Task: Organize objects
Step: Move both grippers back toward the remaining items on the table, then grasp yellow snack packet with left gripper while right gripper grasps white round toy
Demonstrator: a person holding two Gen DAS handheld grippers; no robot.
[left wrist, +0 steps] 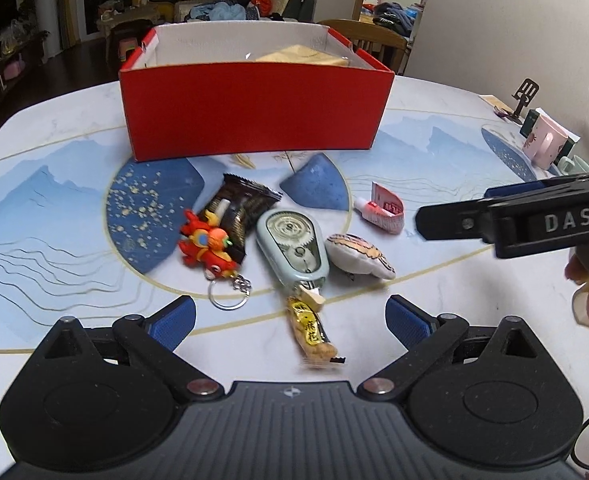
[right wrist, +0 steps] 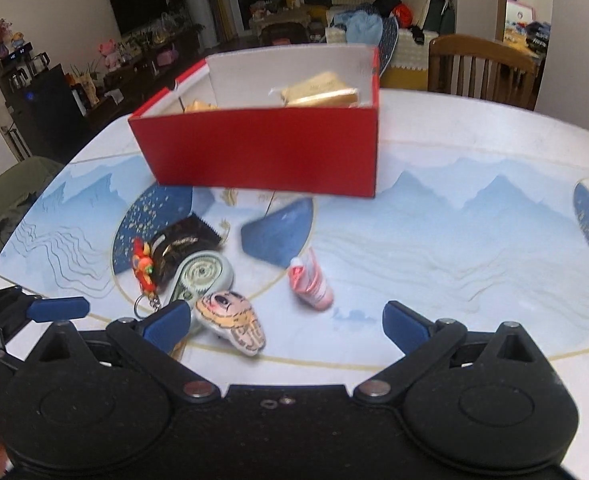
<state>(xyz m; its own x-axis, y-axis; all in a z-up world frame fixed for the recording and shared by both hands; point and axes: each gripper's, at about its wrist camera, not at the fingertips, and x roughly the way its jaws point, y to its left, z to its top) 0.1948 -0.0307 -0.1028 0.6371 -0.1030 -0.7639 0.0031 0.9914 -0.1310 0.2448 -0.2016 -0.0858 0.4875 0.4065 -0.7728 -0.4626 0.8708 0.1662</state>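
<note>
A red box (left wrist: 254, 110) (right wrist: 262, 148) with yellow packets inside stands at the back of the table. In front of it lie a red toy keychain (left wrist: 208, 248) (right wrist: 143, 268), a dark snack wrapper (left wrist: 238, 208) (right wrist: 184, 242), a pale green correction tape (left wrist: 294, 244) (right wrist: 202, 274), a small plush (left wrist: 358, 256) (right wrist: 232, 320), a pink tube (left wrist: 384, 210) (right wrist: 310, 280) and a yellow snack bar (left wrist: 312, 332). My left gripper (left wrist: 290, 322) hangs open above the snack bar. My right gripper (right wrist: 286, 326) (left wrist: 454, 216) is open just above the table, between the plush and the pink tube.
A pink mug (left wrist: 544, 142), a phone stand (left wrist: 524, 96) and small items sit at the table's right edge by the wall. A wooden chair (right wrist: 482, 70) stands behind the table. The tabletop (right wrist: 454, 240) is bare to the right of the tube.
</note>
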